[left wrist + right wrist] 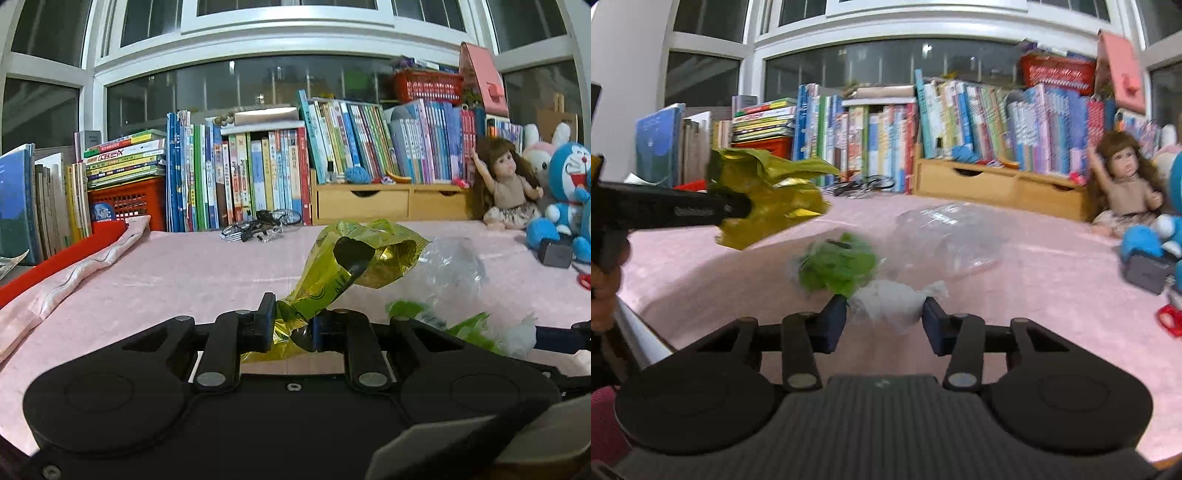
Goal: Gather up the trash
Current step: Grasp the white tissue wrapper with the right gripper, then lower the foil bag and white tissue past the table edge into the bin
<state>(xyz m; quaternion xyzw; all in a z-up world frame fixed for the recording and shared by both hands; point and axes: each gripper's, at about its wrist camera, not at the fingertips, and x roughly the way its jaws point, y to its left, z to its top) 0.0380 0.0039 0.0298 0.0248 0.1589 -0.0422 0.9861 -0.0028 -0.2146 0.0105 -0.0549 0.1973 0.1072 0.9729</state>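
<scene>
A crumpled yellow-green foil wrapper sticks up from my left gripper, which is shut on its lower end. The right wrist view shows the same wrapper lifted above the pink tablecloth, held by the left gripper. My right gripper has a white paper wad between its pads, and both pads touch it. Just beyond the wad lies a green wrapper, and farther back a clear plastic bag. A person's hand holds the left gripper's handle.
Rows of books and a wooden drawer unit line the table's far edge. Glasses lie before them. A doll, a blue plush, a dark box and red scissors are at the right; red and pink cloth at the left.
</scene>
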